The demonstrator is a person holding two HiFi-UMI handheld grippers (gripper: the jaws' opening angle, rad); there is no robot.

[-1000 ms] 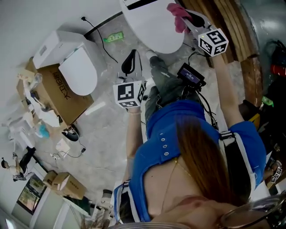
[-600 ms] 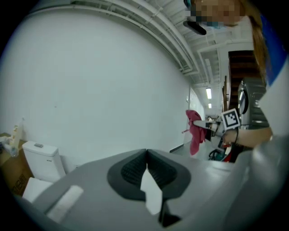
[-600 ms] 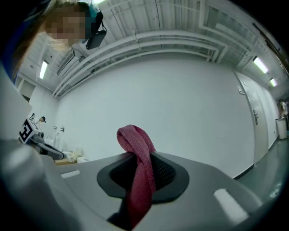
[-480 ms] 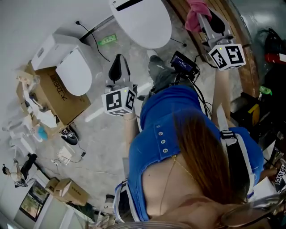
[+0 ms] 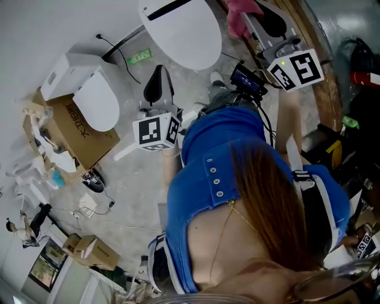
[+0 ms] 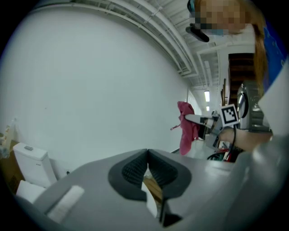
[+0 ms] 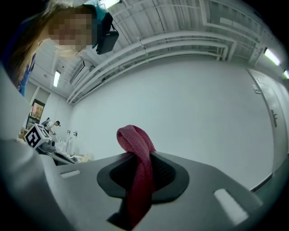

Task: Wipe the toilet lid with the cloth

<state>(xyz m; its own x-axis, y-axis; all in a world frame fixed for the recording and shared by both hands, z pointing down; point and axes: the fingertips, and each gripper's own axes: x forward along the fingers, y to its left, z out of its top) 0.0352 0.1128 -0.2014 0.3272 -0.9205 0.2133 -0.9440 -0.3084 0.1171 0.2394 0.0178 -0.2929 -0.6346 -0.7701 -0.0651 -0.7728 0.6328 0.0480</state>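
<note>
Blue shirt point(image 5: 214, 172) fills the foreground, and just past it the left gripper point(image 5: 158, 80) points up the frame with its jaws pressed together on nothing, a little short of the white lid's point(image 5: 178, 29) near edge. Further out on the right, the right gripper point(image 5: 254, 18) is clamped on the pink cloth point(image 5: 236, 18). The cloth dangles from the jaws in the air, beside the lid and clear of it.

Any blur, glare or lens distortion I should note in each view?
Head view: evenly lit and mostly sharp, edges bent by the wide lens. Left gripper view: heavy fisheye, black corners, closed jaws in focus. Right gripper view: same fisheye; cloth sharp, no glare.
</note>
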